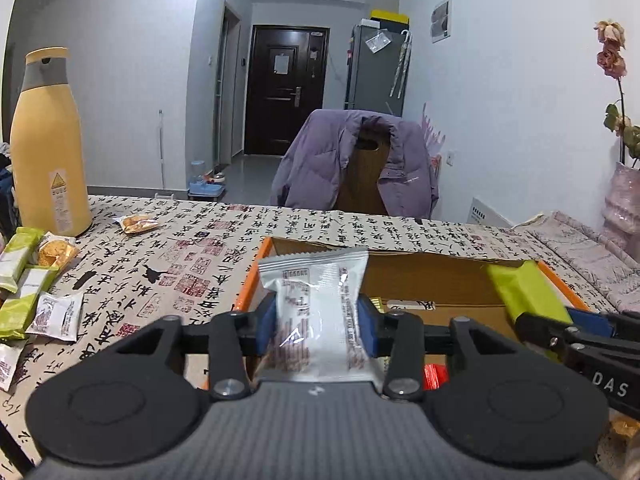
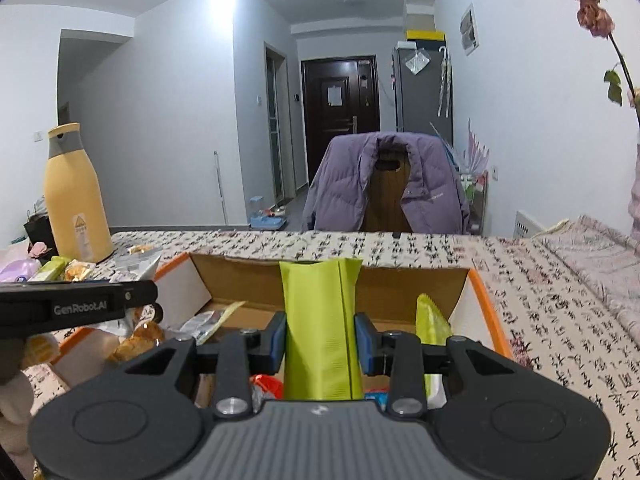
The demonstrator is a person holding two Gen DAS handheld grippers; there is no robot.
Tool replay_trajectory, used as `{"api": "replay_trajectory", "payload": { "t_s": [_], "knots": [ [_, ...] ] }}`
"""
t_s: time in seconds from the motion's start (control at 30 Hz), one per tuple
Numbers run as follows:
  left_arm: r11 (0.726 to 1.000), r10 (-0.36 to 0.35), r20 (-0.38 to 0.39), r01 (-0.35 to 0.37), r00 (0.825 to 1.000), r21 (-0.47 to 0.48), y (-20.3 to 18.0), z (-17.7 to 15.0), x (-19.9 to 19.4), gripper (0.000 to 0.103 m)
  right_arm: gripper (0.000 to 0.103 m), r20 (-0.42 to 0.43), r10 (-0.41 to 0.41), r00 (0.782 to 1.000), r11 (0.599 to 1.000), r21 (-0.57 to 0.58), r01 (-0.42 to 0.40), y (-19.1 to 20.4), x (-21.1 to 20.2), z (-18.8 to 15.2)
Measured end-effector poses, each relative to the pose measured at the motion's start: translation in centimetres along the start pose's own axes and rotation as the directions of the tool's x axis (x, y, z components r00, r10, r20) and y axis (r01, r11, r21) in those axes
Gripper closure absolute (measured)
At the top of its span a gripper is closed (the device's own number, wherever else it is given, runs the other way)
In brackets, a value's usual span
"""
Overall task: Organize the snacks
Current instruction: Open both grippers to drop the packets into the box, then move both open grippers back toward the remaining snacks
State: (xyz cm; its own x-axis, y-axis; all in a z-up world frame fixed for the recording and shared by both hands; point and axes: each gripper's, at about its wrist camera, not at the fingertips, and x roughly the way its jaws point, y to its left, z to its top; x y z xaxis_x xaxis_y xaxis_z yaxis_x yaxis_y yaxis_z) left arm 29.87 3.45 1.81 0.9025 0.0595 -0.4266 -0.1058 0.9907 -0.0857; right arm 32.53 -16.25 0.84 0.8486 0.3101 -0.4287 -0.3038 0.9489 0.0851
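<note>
Snacks in sealed packets are split between an open cardboard box with orange edges (image 1: 250, 280) and the calligraphy-print cloth covering the surface (image 1: 192, 264). The left gripper (image 1: 318, 320) has its blue-padded fingers (image 1: 266, 326) closed on a white plastic snack packet with red print (image 1: 316, 300), held upright above the near left part of the box. The right gripper (image 2: 320, 340) has its fingers (image 2: 366, 344) clamped on a lime-green ribbed snack packet (image 2: 318, 320), also upright, over the middle of the box interior. In the left wrist view this same green packet appears at the right, tilted above the box's right side.

Inside the box lie a second lime-green packet (image 2: 430, 318) near the right wall, a clear wrapper with a yellowish edge (image 2: 208, 324), and something red (image 2: 266, 382) near the front wall. Golden pastries in clear wrap (image 2: 138, 340) sit at the box's left edge.

On the cloth to the left, well apart from the box, rest several green bar packets (image 1: 20, 252), a wrapped golden cookie (image 1: 54, 252), a small white packet (image 1: 58, 316), and another wrapped cookie (image 1: 136, 224) near a tall yellow bottle with a grey collar (image 1: 46, 148).
</note>
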Motion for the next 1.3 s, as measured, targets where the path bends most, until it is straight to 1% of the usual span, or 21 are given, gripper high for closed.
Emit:
{"api": "replay_trajectory", "payload": {
  "t_s": [0.03, 0.07, 0.1, 0.13, 0.17, 0.2, 0.23, 0.27, 0.63, 0.73, 0.8, 0.87, 0.93, 1.0, 1.07, 1.3],
  "knots": [
    [1.0, -0.001, 0.004, 0.001, 1.0, -0.002, 0.0, -0.1, -0.1, 0.054, 0.066, -0.006, -0.006, 1.0, 1.0, 0.003, 0.006, 0.0, 0.0, -0.1],
    [1.0, -0.003, 0.008, 0.003, 1.0, 0.0, 0.0, -0.1, -0.1, 0.05, 0.057, -0.008, -0.007, 1.0, 1.0, 0.006, 0.007, -0.1, 0.1, -0.1],
    [1.0, 0.0, 0.014, 0.0, 1.0, -0.002, 0.1, -0.1, -0.2, 0.04, 0.048, -0.008, -0.01, 1.0, 1.0, 0.014, 0.01, -0.2, 0.0, -0.2],
    [1.0, 0.004, 0.024, -0.004, 1.0, -0.007, 0.1, -0.1, -0.4, 0.032, 0.024, -0.002, -0.017, 1.0, 1.0, 0.022, 0.017, -0.3, -0.2, -0.2],
    [1.0, 0.01, 0.036, -0.009, 0.999, -0.013, 0.2, -0.2, -0.6, 0.016, 0.004, 0.007, -0.024, 1.0, 0.999, 0.029, 0.024, -0.4, -0.5, -0.2],
    [1.0, 0.018, 0.049, -0.017, 0.999, -0.019, 0.2, -0.1, -0.8, 0.005, 0.0, 0.018, -0.027, 0.999, 0.999, 0.039, 0.027, -0.6, -0.8, -0.2],
    [0.999, 0.027, 0.064, -0.026, 0.998, -0.024, 0.2, -0.1, -1.0, 0.001, 0.0, 0.024, -0.024, 0.999, 0.999, 0.047, 0.022, -0.7, -0.9, -0.2],
    [0.999, 0.03, 0.077, -0.028, 0.997, -0.027, 0.2, -0.1, -1.1, 0.0, 0.0, 0.024, -0.021, 0.999, 0.998, 0.053, 0.02, -0.8, -1.0, -0.2],
    [1.0, 0.024, 0.073, -0.022, 0.997, -0.019, -0.2, 0.1, -1.2, 0.0, 0.0, 0.003, -0.054, 0.999, 0.997, 0.061, 0.053, -1.2, -0.7, -0.2],
    [0.999, 0.032, 0.075, -0.031, 0.997, -0.016, -0.4, 0.4, -1.4, 0.0, 0.0, 0.024, -0.06, 0.998, 0.997, 0.057, 0.059, -1.1, -1.4, 0.3],
    [0.999, 0.029, 0.065, -0.027, 0.997, -0.035, -0.4, 0.8, -1.7, 0.0, 0.0, 0.035, -0.06, 0.998, 0.996, 0.066, 0.058, -1.2, -2.0, 0.8],
    [0.999, 0.02, 0.066, -0.018, 0.998, -0.027, -0.5, 1.0, -2.3, 0.0, 0.0, 0.041, -0.065, 0.997, 0.996, 0.058, 0.063, -1.1, -2.8, 1.1],
    [1.0, 0.027, 0.074, -0.026, 0.997, -0.014, -0.6, 1.1, -3.1, 0.0, 0.0, 0.045, -0.069, 0.997, 0.996, 0.052, 0.067, -0.9, -3.5, 1.3],
    [1.0, 0.024, 0.064, -0.023, 0.998, -0.017, -0.5, 1.3, -3.8, 0.0, 0.0, 0.034, -0.067, 0.997, 0.996, 0.054, 0.065, -0.7, -4.1, 1.5],
    [0.999, 0.027, 0.071, -0.025, 0.997, -0.023, -0.3, 1.4, -4.8, 0.0, 0.0, 0.04, -0.065, 0.997, 0.997, 0.051, 0.063, -0.4, -4.9, 1.5],
    [0.999, 0.039, 0.089, -0.037, 0.995, -0.027, 0.5, 0.9, -9.0, 0.0, 0.0, 0.039, -0.044, 0.998, 0.999, 0.034, 0.043, 1.5, -8.6, 0.6]
  ]
}}
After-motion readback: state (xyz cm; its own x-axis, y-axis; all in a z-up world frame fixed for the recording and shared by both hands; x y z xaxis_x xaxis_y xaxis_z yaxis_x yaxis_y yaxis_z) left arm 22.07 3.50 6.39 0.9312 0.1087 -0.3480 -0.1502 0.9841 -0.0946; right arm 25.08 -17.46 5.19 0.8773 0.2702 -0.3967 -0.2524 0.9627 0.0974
